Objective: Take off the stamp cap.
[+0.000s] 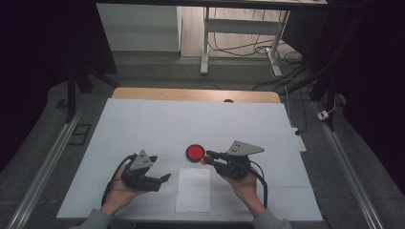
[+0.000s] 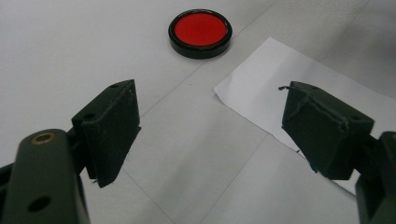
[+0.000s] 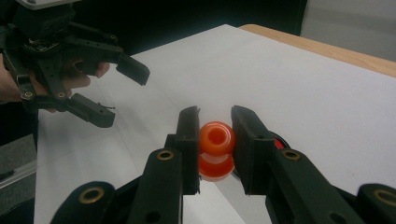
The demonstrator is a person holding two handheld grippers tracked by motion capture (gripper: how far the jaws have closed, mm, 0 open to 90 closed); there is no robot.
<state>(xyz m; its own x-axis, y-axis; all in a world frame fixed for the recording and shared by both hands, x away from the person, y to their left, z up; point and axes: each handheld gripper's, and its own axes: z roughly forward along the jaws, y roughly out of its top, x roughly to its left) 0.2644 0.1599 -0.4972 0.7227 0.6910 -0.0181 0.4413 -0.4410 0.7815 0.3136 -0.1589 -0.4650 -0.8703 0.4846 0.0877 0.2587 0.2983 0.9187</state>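
My right gripper had its 2 jaws clamped on a small orange spool-shaped piece, one pad on each side of it, the hollow end of the piece facing up toward the camera in the right gripper view. In the high view I saw that right gripper with the orange piece at its tips, just beside the near right edge of the round red dish with a black rim; whether the piece touched the dish or the table I could not tell. The dish sat on the white table cover, near the middle of the near half.

My left gripper had its jaws wide apart with nothing between them. In the left gripper view the pads framed bare cover, with the red dish lying farther off, apart from them. The left gripper also showed in the right gripper view, hanging off to the side, well apart from the orange piece.

A white sheet of paper lay flat on the cover between my 2 hands, just nearer to me than the dish, and its corner reached toward the left gripper's open jaws.

Beyond the cover, the wooden table edge ran along the far side.
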